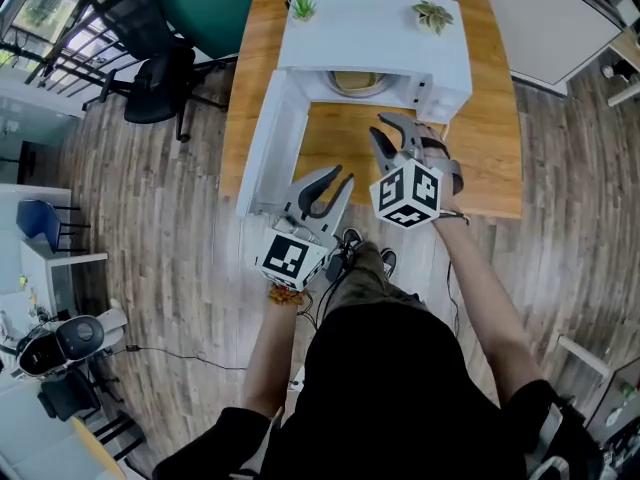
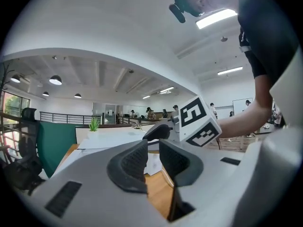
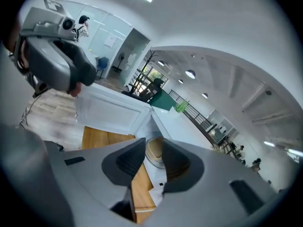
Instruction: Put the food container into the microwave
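Nearest the lens: person's black-sleeved torso (image 1: 390, 388), both forearms reaching forward over a grey wood-plank floor (image 1: 150, 198).

Left gripper (image 1: 338, 176), grey two-jaw tongs with a marker cube: held low, just beside the free edge of the open white microwave door (image 1: 268, 138). Its own view shows the dark ribbed pads a narrow gap apart with nothing between them, so it is released and empty.

Right gripper (image 1: 378, 126): in front of the oven mouth, over the bare wooden tabletop (image 1: 490, 138). Jaws parted and nothing clamped. Through the gap its view looks into the cavity at the container, which is well apart from the pads.

Task item: pale beige, round-cornered food container (image 1: 355, 83), shallow, with what looks like a clear rim or lid (detail too small to confirm). It sits upright on the floor of the white box-shaped microwave (image 1: 370, 28), roughly centred. Two small green potted plants (image 1: 302, 6) stand on the oven top.

Judgement: placement looks done, and both tongs are free of the container. What remains, if anything, is the door. That would call for the left gripper to get behind the door's outer edge and swing it shut, with the right gripper kept out of its arc.
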The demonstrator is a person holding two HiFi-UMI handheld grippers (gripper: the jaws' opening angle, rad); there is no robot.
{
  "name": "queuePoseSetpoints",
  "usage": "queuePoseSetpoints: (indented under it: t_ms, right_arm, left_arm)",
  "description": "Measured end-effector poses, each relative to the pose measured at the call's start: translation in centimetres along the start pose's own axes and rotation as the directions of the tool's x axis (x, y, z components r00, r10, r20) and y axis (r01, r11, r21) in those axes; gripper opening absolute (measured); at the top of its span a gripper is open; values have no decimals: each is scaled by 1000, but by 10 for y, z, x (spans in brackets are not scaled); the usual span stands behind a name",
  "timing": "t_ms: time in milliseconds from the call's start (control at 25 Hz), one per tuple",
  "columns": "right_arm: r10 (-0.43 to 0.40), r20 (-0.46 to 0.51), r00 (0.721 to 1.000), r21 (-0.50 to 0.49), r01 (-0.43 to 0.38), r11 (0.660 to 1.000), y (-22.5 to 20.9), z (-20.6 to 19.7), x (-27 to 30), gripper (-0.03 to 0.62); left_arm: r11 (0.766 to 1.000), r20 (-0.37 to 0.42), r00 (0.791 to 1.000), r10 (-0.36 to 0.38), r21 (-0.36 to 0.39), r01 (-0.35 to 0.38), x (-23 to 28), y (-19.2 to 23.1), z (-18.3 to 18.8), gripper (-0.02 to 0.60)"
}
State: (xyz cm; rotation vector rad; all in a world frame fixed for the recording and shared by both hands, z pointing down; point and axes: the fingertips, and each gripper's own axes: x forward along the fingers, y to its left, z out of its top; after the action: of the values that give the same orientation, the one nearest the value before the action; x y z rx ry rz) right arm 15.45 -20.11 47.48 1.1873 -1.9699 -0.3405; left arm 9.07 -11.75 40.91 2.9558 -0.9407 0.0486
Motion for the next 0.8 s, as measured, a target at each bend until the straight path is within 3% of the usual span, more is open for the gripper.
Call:
queuePoseSetpoints:
  t_ms: [280,560,800]
  right_arm:
    - [-61,202,978,135,34,990,-19,29,-58,91]
    - [-151,386,910,239,60,969,-38,57,-111,74]
    - [-241,454,858,303,106,947,-41,60,-138,51]
  left_arm:
    - [989,105,985,135,40,-140,10,3,35,91]
    - [966,204,953,226,77,-246,18,3,67,87]
    - [937,246,924,292,122,-328,16,-5,74,81]
